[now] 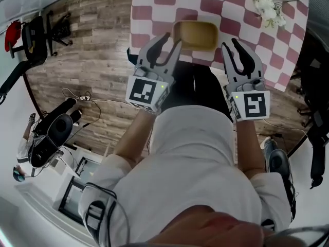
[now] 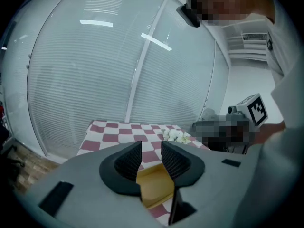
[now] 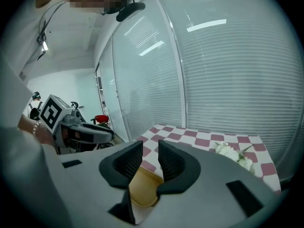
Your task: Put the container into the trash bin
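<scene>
The container [image 1: 195,35] is a shallow tan rectangular tray at the near edge of the red-and-white checked table [image 1: 154,14]. My left gripper [image 1: 172,41] hovers at its left end, jaws a little apart with nothing between them. My right gripper [image 1: 231,45] hovers at its right end, also parted and empty. In the left gripper view the container [image 2: 154,186] lies below and beyond the open left gripper [image 2: 151,148]. In the right gripper view the container [image 3: 142,189] shows under the open right gripper [image 3: 150,151]. No trash bin is in view.
A bunch of white flowers [image 1: 267,6] lies on the table's far right part. A black chair [image 1: 36,35] stands on the wooden floor at the left, with dark equipment and cables [image 1: 51,133] nearer. Glass walls with blinds [image 2: 118,56] rise behind the table.
</scene>
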Demonstrator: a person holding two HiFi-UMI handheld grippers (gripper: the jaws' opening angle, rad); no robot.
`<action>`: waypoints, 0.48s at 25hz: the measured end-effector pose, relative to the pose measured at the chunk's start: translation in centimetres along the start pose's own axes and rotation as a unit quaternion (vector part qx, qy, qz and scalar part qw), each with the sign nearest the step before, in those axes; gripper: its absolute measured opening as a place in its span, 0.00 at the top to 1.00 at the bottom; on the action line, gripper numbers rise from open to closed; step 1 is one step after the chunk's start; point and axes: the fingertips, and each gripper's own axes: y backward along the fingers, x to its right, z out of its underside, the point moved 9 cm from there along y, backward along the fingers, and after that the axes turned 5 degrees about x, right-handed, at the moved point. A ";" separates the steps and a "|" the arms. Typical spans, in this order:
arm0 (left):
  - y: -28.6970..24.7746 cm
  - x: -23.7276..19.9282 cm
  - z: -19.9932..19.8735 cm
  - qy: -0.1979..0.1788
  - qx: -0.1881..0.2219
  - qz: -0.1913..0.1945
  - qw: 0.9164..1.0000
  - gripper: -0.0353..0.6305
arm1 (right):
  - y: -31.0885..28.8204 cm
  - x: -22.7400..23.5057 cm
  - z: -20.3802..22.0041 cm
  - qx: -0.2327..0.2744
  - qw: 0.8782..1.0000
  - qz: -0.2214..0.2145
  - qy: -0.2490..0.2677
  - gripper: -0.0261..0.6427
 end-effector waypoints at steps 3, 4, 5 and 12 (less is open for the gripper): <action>-1.0 -1.4 2.8 0.010 -0.025 -0.004 1.000 0.76 | -1.5 0.4 2.8 -0.017 1.000 0.008 -0.012 0.79; -1.3 -1.8 3.7 0.013 -0.032 -0.005 0.999 0.75 | -1.9 0.5 3.7 -0.022 1.000 0.011 -0.017 0.78; -1.6 -2.1 4.5 0.016 -0.038 -0.005 0.999 0.75 | -2.3 0.6 4.6 -0.027 0.999 0.013 -0.022 0.78; -3.4 -4.1 9.2 0.051 -0.081 -0.009 0.995 0.74 | -4.1 0.9 9.5 -0.084 0.994 0.040 -0.048 0.73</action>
